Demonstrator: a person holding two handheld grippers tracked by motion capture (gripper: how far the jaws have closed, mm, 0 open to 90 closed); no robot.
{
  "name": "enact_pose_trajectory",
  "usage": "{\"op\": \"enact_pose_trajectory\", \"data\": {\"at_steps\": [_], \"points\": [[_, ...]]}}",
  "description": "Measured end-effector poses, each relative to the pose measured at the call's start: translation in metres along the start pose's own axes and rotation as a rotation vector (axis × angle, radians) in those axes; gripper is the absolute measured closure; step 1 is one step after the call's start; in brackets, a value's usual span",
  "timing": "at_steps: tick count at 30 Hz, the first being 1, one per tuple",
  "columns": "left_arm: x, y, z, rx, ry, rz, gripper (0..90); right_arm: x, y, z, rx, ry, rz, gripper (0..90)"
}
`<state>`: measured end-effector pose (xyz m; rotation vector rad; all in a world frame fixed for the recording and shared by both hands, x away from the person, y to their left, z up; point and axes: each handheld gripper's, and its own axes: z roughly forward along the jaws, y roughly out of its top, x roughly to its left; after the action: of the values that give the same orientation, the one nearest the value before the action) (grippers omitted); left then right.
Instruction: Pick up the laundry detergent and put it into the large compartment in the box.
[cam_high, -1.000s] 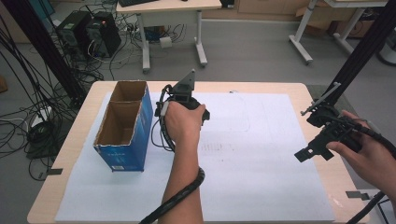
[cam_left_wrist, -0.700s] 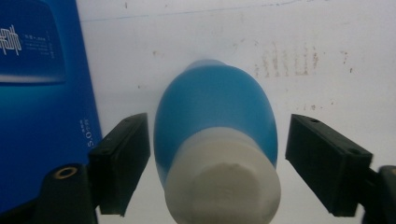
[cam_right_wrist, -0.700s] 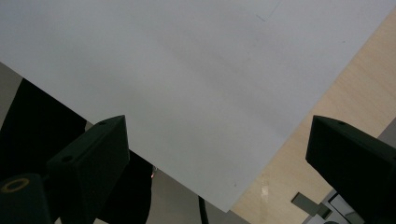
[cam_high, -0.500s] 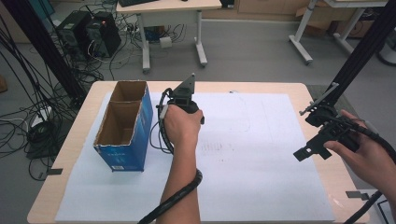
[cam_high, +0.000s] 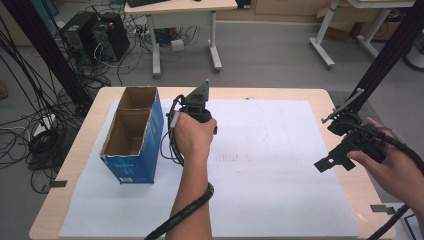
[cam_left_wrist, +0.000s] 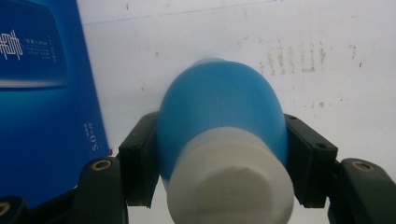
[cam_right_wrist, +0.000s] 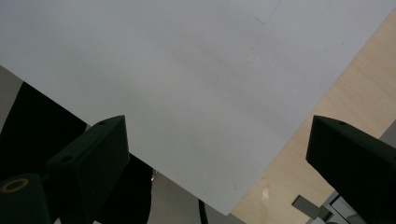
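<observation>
A blue bottle (cam_left_wrist: 219, 102) with a white cap (cam_left_wrist: 231, 182) sits between the jaws of my left gripper (cam_left_wrist: 222, 128), cap end toward the camera. The jaws have just been closing and both pads now press on its sides. In the high view the left gripper (cam_high: 197, 107) points down at the white paper beside a blue box (cam_high: 132, 137), and the hand hides the bottle. My right gripper (cam_high: 332, 145) hovers at the table's right edge; the right gripper view shows the right gripper (cam_right_wrist: 224, 140) open, with nothing between its jaws.
The open-topped blue cardboard box (cam_left_wrist: 42, 93) stands just left of the left gripper. A large white paper sheet (cam_high: 280, 190) covers most of the wooden table (cam_high: 90, 130). Behind the table are desks, computers and cables on the floor.
</observation>
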<state>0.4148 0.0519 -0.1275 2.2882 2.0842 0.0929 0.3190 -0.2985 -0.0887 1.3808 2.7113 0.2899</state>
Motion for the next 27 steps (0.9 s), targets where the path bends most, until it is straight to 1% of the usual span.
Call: {"op": "enact_pose_trajectory", "data": {"at_steps": [2, 6, 8, 12, 14, 18, 19, 20, 21, 25, 27], "points": [[-0.001, 0.0, -0.002, -0.001, 0.003, 0.006, 37.8, -0.001, -0.001, -0.001, -0.001, -0.002, 0.002, 6.2], [0.0, 0.0, -0.016, -0.014, 0.003, 0.009, 37.8, -0.003, -0.001, -0.003, -0.002, -0.005, 0.007, 6.2], [0.0, -0.001, -0.025, -0.021, 0.008, 0.014, 37.8, -0.004, -0.001, -0.004, -0.003, -0.004, 0.01, 6.2], [0.003, -0.003, -0.049, -0.044, 0.002, 0.015, 37.8, -0.004, -0.002, -0.007, -0.008, -0.007, 0.014, 6.2], [0.003, -0.004, -0.062, -0.057, 0.004, 0.02, 37.8, -0.004, -0.001, -0.008, -0.009, -0.009, 0.016, 6.1], [0.006, -0.006, -0.09, -0.079, 0.001, 0.014, 37.8, -0.003, 0.002, -0.009, -0.008, -0.013, 0.02, 6.1], [0.006, -0.006, -0.09, -0.079, 0.001, 0.014, 37.8, -0.003, 0.002, -0.009, -0.008, -0.013, 0.02, 6.1], [0.009, -0.006, -0.1, -0.09, -0.004, 0.011, 37.8, -0.002, 0.004, -0.009, -0.008, -0.013, 0.015, 6.1], [0.011, -0.007, -0.106, -0.095, -0.007, 0.01, 37.8, -0.001, 0.005, -0.01, -0.01, -0.012, 0.015, 6.1], [0.014, -0.005, -0.127, -0.101, 0.001, 0.011, 37.8, 0.001, 0.01, -0.011, -0.005, -0.013, 0.01, 6.1], [0.015, -0.004, -0.136, -0.106, 0.008, 0.013, 37.9, 0.001, 0.011, -0.013, -0.012, -0.013, 0.012, 6.1]]}}
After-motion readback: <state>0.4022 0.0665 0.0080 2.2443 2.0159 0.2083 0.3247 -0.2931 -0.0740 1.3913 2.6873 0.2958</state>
